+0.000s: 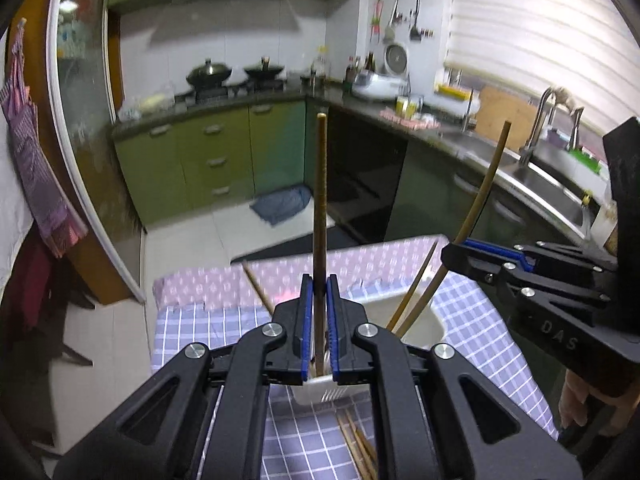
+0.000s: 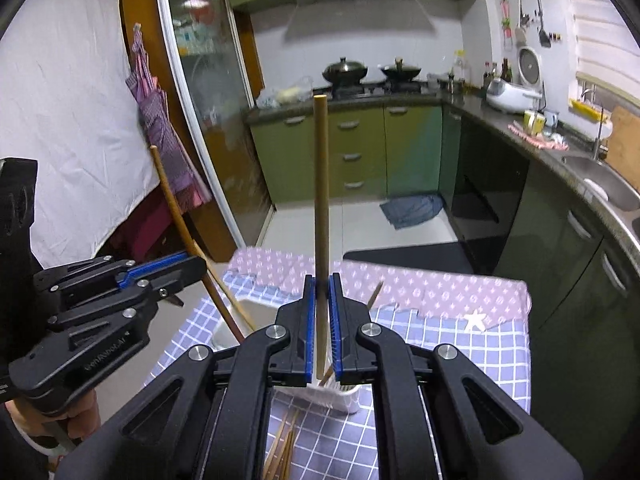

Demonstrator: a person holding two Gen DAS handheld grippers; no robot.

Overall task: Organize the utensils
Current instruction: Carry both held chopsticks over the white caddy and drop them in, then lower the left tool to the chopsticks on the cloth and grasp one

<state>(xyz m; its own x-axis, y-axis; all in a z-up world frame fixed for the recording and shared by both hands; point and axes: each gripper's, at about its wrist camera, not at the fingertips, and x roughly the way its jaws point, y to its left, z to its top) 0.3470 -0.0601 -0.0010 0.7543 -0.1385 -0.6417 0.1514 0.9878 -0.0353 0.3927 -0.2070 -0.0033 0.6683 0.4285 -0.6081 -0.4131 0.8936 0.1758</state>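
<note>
Table under a blue checked tablecloth; the rest placed from the white utensil holder standing on it. Just in front of the holder, a small white slotted basket, partly hidden by fingers. Loose chopsticks lie on the cloth in front of the basket; more lean inside the holder. Left gripper clamped on a dark chopstick, upright above the holder. Right gripper clamped on a lighter chopstick, likely over the basket.
</note>
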